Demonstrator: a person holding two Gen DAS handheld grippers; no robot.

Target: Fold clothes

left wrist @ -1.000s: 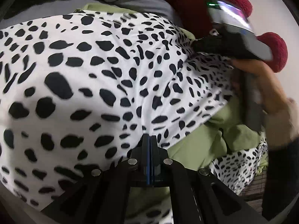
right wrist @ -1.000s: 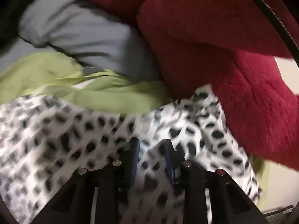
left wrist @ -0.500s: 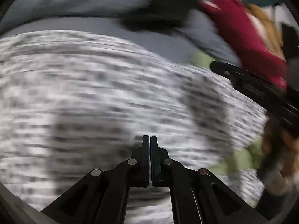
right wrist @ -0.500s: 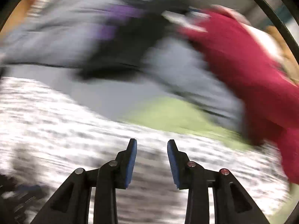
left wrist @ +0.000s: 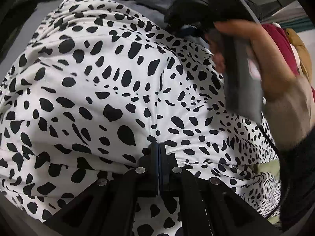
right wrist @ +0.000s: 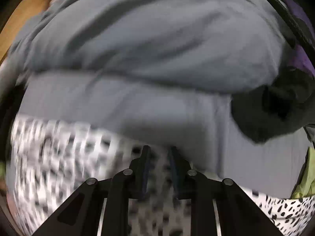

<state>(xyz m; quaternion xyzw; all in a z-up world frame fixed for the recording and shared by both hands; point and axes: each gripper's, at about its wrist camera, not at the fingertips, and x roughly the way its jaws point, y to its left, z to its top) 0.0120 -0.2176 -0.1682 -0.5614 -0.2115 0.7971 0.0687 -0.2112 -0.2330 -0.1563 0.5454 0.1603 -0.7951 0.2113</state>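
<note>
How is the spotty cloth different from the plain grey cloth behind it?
The spotty cloth is white with black blotches; the grey cloth has no pattern. The spotty cloth lies nearest, under the left gripper and the right gripper; the grey cloth lies beyond both grippers' tips. Both are soft and rumpled.

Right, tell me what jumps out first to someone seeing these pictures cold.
The white cloth with black spots fills almost the whole left wrist view, spread over the grey bedding. The left gripper sits at its near edge with jaws shut, cloth bunched around their tips. At upper right a hand holds the right gripper, with a red plush behind it.
</note>
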